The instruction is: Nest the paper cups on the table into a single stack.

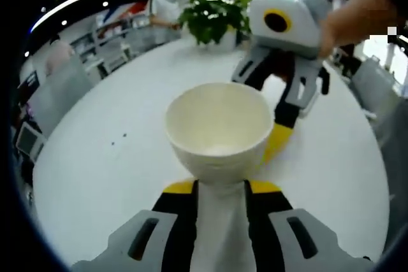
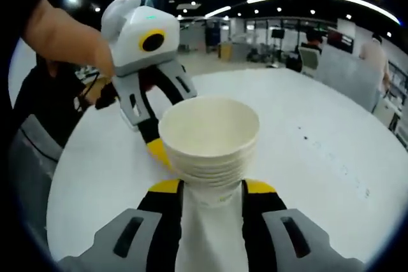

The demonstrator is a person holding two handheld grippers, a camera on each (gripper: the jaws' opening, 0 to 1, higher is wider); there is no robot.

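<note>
Both grippers are loaded — the left gripper (image 1: 220, 189), in its own view, has its yellow-tipped black jaws clamped on the lower wall of a single white paper cup (image 1: 218, 133), mouth facing away from the camera and empty inside. Over in the right gripper view, the right gripper (image 2: 212, 190) is clenched on a stack of nested white paper cups (image 2: 209, 139), several rims ringed one under another just below the top lip. Each gripper looks across the round white table (image 2: 306, 157) at the other, the two held near one another above the tabletop, a person's hand (image 1: 357, 20) behind the far one.

The job now, by the look of it, is marrying the single cup to the stack. Doing that well means lining the two axes up first — base of one cup centred over the open mouth of the other, no tilt — then sliding in straight. Come in crooked and a thin rim could buckle.
</note>
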